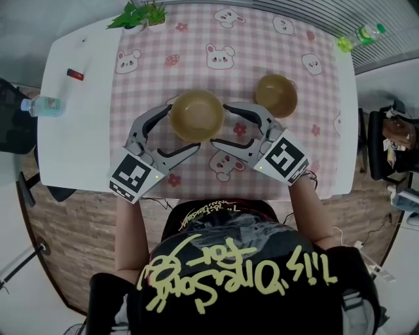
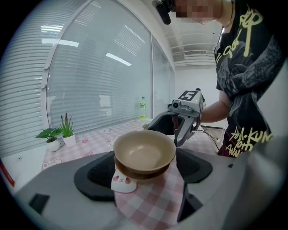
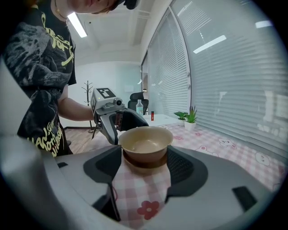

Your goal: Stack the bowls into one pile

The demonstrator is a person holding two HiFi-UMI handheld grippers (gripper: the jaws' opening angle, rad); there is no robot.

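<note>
Left gripper [image 1: 181, 128]: jaws wide apart, flanking near bowl [image 1: 196, 115]
Right gripper [image 1: 220, 124]: jaws wide apart, same bowl
Second bowl [image 1: 275, 95]: 2 o'clock, behind right jaw
Plant [image 1: 139, 14]: 11 o'clock, well apart

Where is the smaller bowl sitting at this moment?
The smaller bowl sits on the checked tablecloth at the head view's upper right, just past the right gripper, apart from the larger bowl to its left.

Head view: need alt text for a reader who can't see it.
A tan bowl sits mid-table on a pink checked tablecloth, with the left gripper and right gripper reaching in from either side, jaws open around its edges. A second bowl stands apart to its upper right.
</note>
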